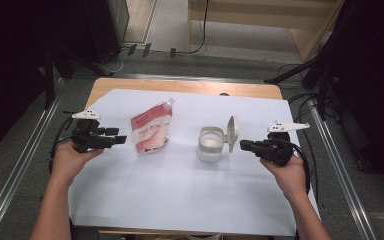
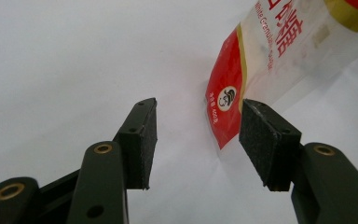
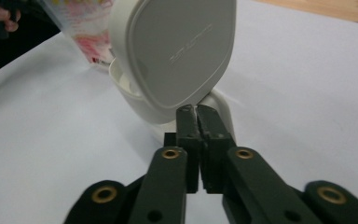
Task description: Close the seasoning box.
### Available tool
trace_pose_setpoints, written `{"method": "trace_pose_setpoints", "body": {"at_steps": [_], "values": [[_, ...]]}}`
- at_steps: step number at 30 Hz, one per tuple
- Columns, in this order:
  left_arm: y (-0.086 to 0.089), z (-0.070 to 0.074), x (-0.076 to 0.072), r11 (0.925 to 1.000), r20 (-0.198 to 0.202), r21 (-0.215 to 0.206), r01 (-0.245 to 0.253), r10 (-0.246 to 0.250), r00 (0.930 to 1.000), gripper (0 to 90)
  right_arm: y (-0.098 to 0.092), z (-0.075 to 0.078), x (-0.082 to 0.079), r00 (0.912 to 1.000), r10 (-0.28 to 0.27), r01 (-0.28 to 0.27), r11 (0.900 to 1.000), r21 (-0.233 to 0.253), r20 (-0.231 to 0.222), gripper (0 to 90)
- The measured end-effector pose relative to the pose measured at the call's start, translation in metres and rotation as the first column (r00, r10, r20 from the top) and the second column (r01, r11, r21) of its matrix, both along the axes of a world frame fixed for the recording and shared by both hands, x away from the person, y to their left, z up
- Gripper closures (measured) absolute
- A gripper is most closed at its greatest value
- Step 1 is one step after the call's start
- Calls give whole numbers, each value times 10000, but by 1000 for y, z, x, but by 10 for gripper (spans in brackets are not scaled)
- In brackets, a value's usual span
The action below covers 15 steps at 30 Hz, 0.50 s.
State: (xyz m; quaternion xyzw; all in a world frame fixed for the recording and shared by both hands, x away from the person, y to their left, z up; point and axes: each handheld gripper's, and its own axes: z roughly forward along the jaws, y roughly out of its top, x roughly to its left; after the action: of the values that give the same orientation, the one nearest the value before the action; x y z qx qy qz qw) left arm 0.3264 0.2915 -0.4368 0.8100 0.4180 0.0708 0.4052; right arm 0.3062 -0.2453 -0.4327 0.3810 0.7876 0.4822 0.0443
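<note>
White container, lid hinged upright, stands mid-sheet beside a red-and-white spouted pouch. Right gripper: jaws pressed together, tips just below the lid's edge. Left gripper: jaws wide, pouch corner just beyond them.

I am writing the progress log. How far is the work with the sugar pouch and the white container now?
Done: the container stands with its lid flipped up. In hand: the left gripper, jaws open, nears the pouch; the right gripper is shut beside the lid. Left: gripping the pouch, probably pouring.
</note>
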Motion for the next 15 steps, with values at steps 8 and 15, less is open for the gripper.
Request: {"method": "trace_pose_setpoints", "body": {"at_steps": [8,15], "values": [[-2,0,-2,10000,-7,76,48,-48,10000,477,4,5,10,9997,-220,221,9997,-40,62,900],[-1,0,-2,10000,21,48,21,-21,10000,472,8,8,22,9995,-318,318,9994,135,34,900]]}}
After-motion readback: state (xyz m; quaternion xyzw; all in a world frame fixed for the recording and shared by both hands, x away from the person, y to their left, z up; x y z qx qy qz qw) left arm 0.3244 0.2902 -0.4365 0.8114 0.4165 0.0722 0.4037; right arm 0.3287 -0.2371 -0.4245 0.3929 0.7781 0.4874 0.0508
